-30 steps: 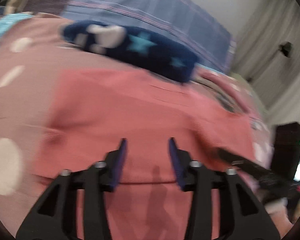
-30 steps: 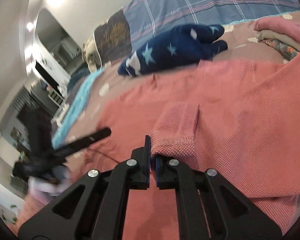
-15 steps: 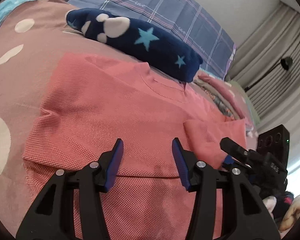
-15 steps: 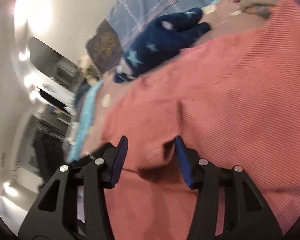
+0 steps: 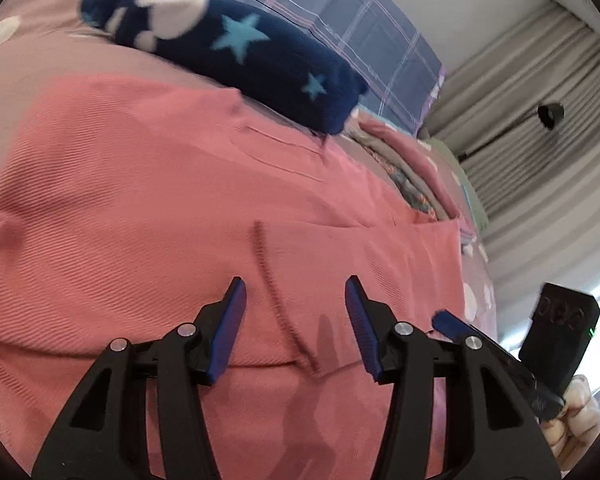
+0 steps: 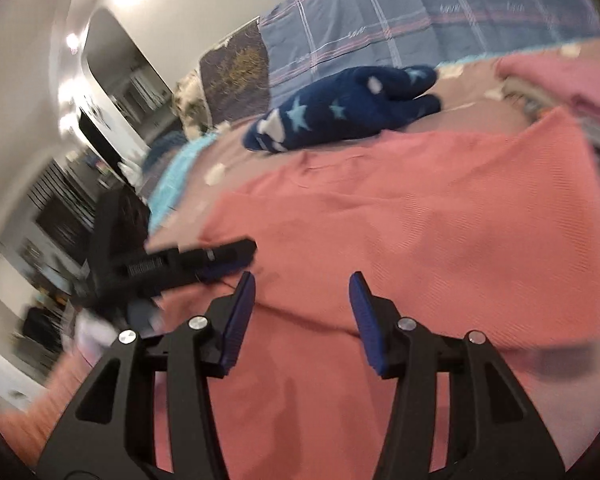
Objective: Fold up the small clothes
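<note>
A bed (image 5: 40,60) with a dusty pink, white-spotted cover is carrying everything, and a blue checked quilt (image 6: 440,12) is lying along its far edge against the wall. The coral-pink knitted top (image 5: 148,208) is lying spread flat across the middle of the bed, taking up most of both views, with one sleeve (image 5: 360,256) lying folded in over its body (the sleeve's edge is showing as a dark crease in the left wrist view). Beyond the top's neckline, toward the far edge, a navy fleece garment with pale blue stars (image 5: 236,52) is lying rolled up and touching the top's far hem or very nearly so. A pile of folded clothes (image 6: 560,88) is sitting near the far right corner of the top. The left tongs (image 5: 296,324) are hovering just over the folded sleeve, standing moderately wide with nothing between the pads. The right tongs (image 6: 302,316) are likewise standing apart and empty above the top's near part, with the left tongs showing blurred just beside them. Part of the hand (image 5: 576,420) gripping the right tool is showing at the lower right of the left view.
</note>
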Demonstrator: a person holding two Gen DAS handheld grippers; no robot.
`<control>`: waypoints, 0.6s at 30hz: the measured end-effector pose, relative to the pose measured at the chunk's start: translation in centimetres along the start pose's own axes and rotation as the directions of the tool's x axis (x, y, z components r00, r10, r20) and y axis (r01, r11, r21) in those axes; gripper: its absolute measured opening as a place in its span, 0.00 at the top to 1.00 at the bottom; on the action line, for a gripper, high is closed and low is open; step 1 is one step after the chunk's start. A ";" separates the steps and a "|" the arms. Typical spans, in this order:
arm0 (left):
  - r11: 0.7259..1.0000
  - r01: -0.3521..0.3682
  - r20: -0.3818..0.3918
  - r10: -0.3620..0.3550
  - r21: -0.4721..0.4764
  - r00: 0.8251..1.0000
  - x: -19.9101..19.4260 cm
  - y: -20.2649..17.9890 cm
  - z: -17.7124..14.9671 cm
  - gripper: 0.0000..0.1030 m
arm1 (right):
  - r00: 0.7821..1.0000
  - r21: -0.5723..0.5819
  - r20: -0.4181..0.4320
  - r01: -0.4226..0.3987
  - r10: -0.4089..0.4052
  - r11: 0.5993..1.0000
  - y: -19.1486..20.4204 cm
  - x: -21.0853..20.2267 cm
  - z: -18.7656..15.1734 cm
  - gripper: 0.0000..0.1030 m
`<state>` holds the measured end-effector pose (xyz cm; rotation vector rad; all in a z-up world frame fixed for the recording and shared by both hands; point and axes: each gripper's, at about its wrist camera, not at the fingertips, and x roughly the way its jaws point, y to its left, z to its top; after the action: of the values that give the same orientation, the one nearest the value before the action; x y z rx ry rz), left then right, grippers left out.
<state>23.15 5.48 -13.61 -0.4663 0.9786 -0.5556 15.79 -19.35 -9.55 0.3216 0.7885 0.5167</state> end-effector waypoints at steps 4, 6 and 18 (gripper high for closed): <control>0.999 0.011 -0.028 -0.010 0.033 1.000 1.7 -1.9 0.4 0.96 | 0.999 -0.016 -0.020 0.047 -0.048 0.999 -0.8 -1.0 -1.9 0.51; 0.998 0.011 0.001 -0.011 0.055 1.000 1.3 -3.1 0.7 0.97 | 0.998 0.009 -0.022 0.066 -0.066 0.998 -1.7 -1.2 -2.6 0.51; 0.967 -0.049 0.272 -0.022 0.251 0.962 -9.1 -9.6 6.2 0.96 | 0.990 0.117 0.052 0.125 -0.132 0.985 -4.6 -1.4 -2.7 0.51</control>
<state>22.35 4.53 0.94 -0.2943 0.6338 -0.5790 14.45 -23.71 -12.66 0.3872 0.7765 0.3398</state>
